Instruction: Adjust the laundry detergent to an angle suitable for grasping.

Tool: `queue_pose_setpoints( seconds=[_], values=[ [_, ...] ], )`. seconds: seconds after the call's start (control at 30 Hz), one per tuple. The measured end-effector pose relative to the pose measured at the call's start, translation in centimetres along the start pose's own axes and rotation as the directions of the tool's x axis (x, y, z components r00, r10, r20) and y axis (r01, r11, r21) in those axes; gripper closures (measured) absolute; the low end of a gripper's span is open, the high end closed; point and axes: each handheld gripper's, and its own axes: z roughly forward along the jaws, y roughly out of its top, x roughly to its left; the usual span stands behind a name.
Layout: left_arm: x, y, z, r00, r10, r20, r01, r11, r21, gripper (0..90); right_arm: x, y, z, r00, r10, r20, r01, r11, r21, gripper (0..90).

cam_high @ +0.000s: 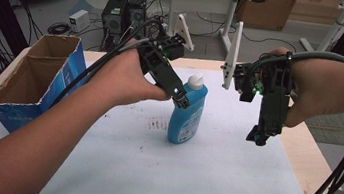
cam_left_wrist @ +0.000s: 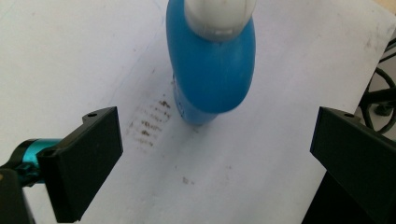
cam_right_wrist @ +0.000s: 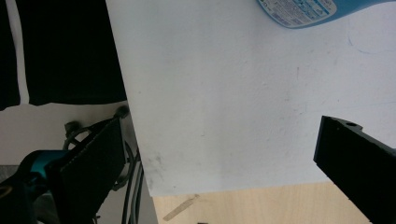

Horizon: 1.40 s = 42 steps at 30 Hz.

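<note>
A blue bottle (cam_high: 187, 113) with a white cap stands upright on the white sheet (cam_high: 149, 175) near the middle of the table. My left gripper (cam_high: 181, 98) hovers by the bottle's upper left shoulder. In the left gripper view its jaws stand wide apart above the bottle (cam_left_wrist: 210, 70), with nothing between them. My right gripper (cam_high: 257, 137) hangs in the air to the right of the bottle, jaws pointing down. Its jaws are spread wide over the bare sheet (cam_right_wrist: 224, 107), and the bottle's label (cam_right_wrist: 299, 11) shows at the top edge.
An open cardboard box (cam_high: 35, 84) with blue sides stands at the table's left edge. Dark smudges (cam_high: 157, 124) mark the sheet left of the bottle. Cables (cam_high: 335, 179) trail off the right side. Bare wood (cam_high: 322, 162) borders the sheet on the right.
</note>
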Motion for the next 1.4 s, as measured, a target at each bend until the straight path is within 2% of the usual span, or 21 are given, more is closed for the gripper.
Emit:
queue_pose_setpoints(
  seconds=[0.17, 0.37, 0.53, 0.87, 1.0, 1.13, 1.33, 1.4],
  values=[
    [-0.3, 0.8, 1.1, 0.9999, -0.014, -0.004, 0.014, 0.9993, -0.035, 2.3, 0.0, -0.1, -0.1, 1.0, 0.007, 0.0, -0.007, 1.0, -0.003, 1.4],
    [-0.9, 1.4, 2.4, 0.9999, -0.015, -0.006, 0.015, 0.9989, -0.045, 2.3, 0.0, -0.2, -0.1, 0.9999, 0.011, -0.002, -0.011, 1.0, 0.003, 1.4],
    [-1.3, 1.8, 3.4, 0.9989, -0.028, -0.039, 0.025, 0.9973, -0.069, 2.3, -0.2, -0.2, -0.1, 1.0, 0.01, -0.001, -0.01, 1.0, 0.001, 1.4],
    [-0.9, 2.0, 5.6, 0.9969, -0.052, -0.06, 0.047, 0.996, -0.075, 2.3, -0.4, -0.3, 0.0, 0.9999, 0.011, -0.002, -0.011, 1.0, -0.001, 1.4],
    [-0.7, 2.1, 6.2, 0.996, -0.049, -0.075, 0.044, 0.9968, -0.067, 2.3, -0.5, -0.2, 0.1, 1.0, 0.007, -0.006, -0.007, 1.0, 0.001, 1.4],
    [-0.8, 2.1, 6.5, 0.9963, -0.048, -0.071, 0.043, 0.9968, -0.068, 5.3, -0.6, -0.1, 0.1, 0.9999, 0.013, -0.008, -0.013, 1.0, 0.005, 1.4],
    [-0.6, 2.2, 6.8, 0.9963, -0.04, -0.077, 0.035, 0.9973, -0.065, 5.4, -0.7, 0.1, 0.2, 0.9999, 0.01, -0.008, -0.01, 1.0, 0.004, 1.4],
    [-0.6, 2.1, 6.8, 0.9961, -0.04, -0.079, 0.035, 0.9976, -0.059, 9.7, -0.7, 0.1, 0.2, 0.9999, 0.009, -0.011, -0.009, 1.0, 0.006, 1.4]
  ],
)
